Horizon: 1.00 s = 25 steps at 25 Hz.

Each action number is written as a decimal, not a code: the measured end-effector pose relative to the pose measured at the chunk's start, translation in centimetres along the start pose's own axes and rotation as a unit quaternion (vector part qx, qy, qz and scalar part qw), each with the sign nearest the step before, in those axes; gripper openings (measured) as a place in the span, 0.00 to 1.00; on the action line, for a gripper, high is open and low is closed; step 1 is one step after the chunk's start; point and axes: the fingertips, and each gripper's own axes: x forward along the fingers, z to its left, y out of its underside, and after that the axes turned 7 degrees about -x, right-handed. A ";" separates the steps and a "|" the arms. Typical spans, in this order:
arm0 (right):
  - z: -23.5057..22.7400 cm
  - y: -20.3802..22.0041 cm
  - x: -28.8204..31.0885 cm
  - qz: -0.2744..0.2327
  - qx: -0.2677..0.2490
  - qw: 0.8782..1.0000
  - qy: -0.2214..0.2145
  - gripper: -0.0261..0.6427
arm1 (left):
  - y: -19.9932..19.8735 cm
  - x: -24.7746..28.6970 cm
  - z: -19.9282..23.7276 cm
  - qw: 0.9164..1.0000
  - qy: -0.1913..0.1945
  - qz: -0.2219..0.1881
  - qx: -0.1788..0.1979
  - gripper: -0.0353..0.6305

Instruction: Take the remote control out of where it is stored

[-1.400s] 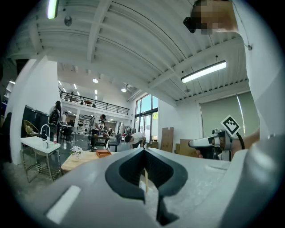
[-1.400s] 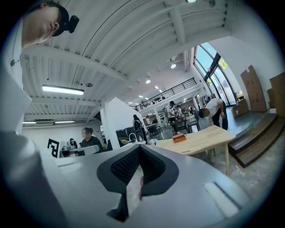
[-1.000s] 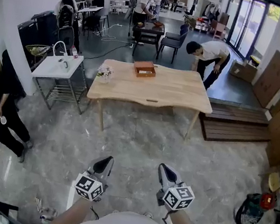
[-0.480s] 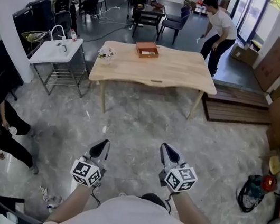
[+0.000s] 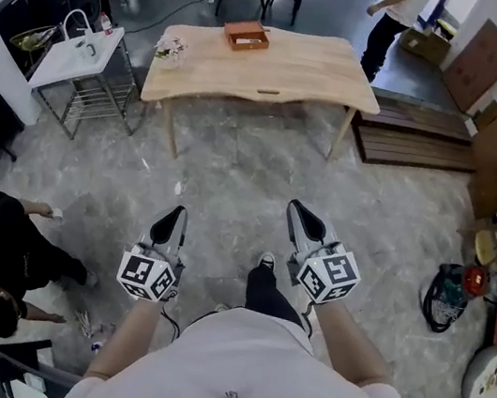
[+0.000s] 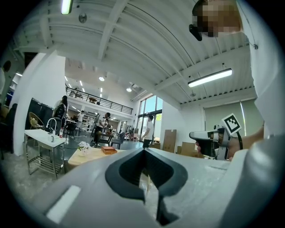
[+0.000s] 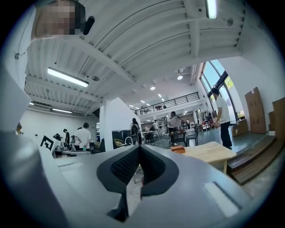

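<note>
No remote control shows in any view. A wooden table (image 5: 291,63) stands ahead across the stone floor, with a flat brown box (image 5: 246,36) and a small vase of flowers (image 5: 170,48) on it. My left gripper (image 5: 172,218) and right gripper (image 5: 296,209) are held out side by side, well short of the table. Both are shut with nothing between the jaws. The left gripper view shows the table (image 6: 84,158) and the box (image 6: 108,150) past my shut left gripper (image 6: 144,153). My right gripper (image 7: 139,149) is shut too, with the box (image 7: 179,150) beyond it.
A white sink stand (image 5: 74,53) sits left of the table. Low wooden platforms (image 5: 411,141) and cardboard sheets (image 5: 482,63) lie to its right. A person in black (image 5: 7,246) crouches at my left, and another stands behind the table (image 5: 396,10). Bags and clutter (image 5: 446,295) line the right wall.
The table has come nearer and the view has tipped further down. Both grippers stay shut and side by side. The person in black at my left has bent down low.
</note>
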 end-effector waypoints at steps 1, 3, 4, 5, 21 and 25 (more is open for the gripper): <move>-0.2 0.1 0.3 0.000 -0.002 1.000 0.000 0.08 | 0.1 0.5 0.1 1.000 0.002 0.002 0.000 0.05; -0.9 0.5 1.2 0.000 -0.002 1.000 -0.001 0.08 | 0.3 1.6 0.5 1.000 0.002 0.004 0.001 0.05; -1.4 0.7 1.8 0.000 -0.001 1.000 -0.002 0.08 | 0.4 2.2 0.8 1.000 0.001 0.006 0.002 0.05; -2.0 0.9 2.4 0.000 0.002 1.000 -0.002 0.08 | 0.4 2.9 1.2 1.000 -0.001 0.008 0.003 0.06; -17.9 2.8 15.8 0.019 0.050 0.998 -0.017 0.08 | -0.3 21.4 6.0 0.999 -0.040 0.033 -0.004 0.06; -21.3 2.8 18.9 0.025 0.052 0.998 -0.036 0.08 | -0.8 26.5 6.5 0.998 -0.051 0.030 -0.006 0.05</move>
